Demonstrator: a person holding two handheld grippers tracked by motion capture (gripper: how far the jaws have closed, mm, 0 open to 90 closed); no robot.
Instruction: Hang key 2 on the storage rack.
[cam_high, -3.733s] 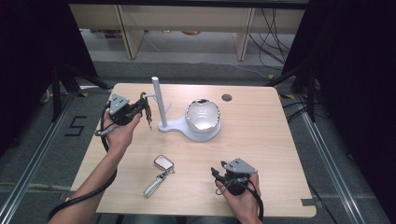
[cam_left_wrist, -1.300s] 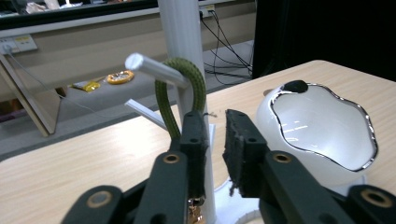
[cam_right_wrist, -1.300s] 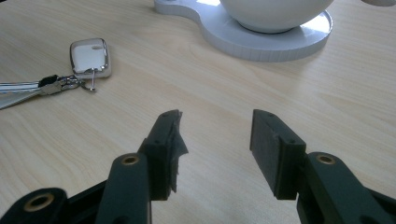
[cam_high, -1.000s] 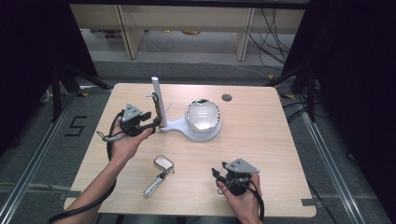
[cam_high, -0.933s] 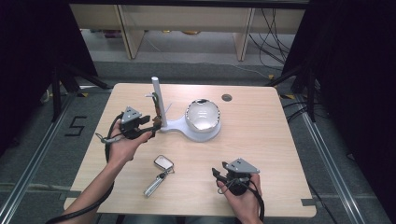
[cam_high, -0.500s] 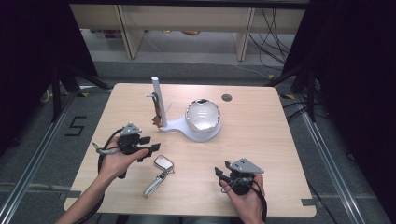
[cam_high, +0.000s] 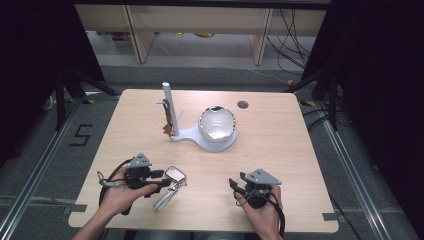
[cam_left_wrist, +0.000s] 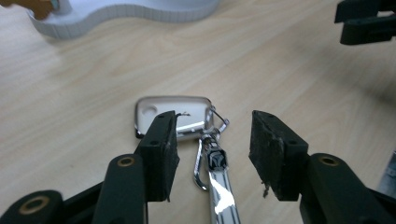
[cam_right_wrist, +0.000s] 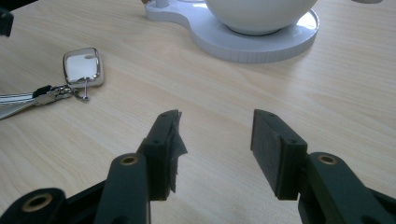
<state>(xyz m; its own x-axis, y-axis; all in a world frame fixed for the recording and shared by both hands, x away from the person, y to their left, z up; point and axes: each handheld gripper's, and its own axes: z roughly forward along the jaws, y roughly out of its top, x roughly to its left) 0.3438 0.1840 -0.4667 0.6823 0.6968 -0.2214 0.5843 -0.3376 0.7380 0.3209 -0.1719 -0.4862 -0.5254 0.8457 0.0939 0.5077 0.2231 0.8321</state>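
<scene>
— Your left gripper (cam_high: 166, 181) had come back from the white stand (cam_high: 200, 138) to the near left part of the table (cam_high: 280, 150), hadn't it?

— Yes. You had brought it down to the key fob (cam_high: 175, 174), and its jaws stood wide apart, gripping nothing.

— Where did the fob lie against your jaws?

— In the left gripper view the silver fob (cam_left_wrist: 173, 114) lay flat on the wood just beyond the tips, partly behind the left jaw. Its clasp (cam_left_wrist: 212, 158) and shiny strap (cam_left_wrist: 223, 200) ran back between the two jaws, touching neither as far as could be seen.

— And your hands?

— Your left hand (cam_high: 122, 192) held its gripper low, pointing right along the table. Your right hand (cam_high: 260, 210) held the right gripper (cam_high: 235, 186) near the front edge, pointing left, jaws wide and empty, well apart from the fob. The bowl (cam_high: 217, 122) sat on the stand's round base.
</scene>
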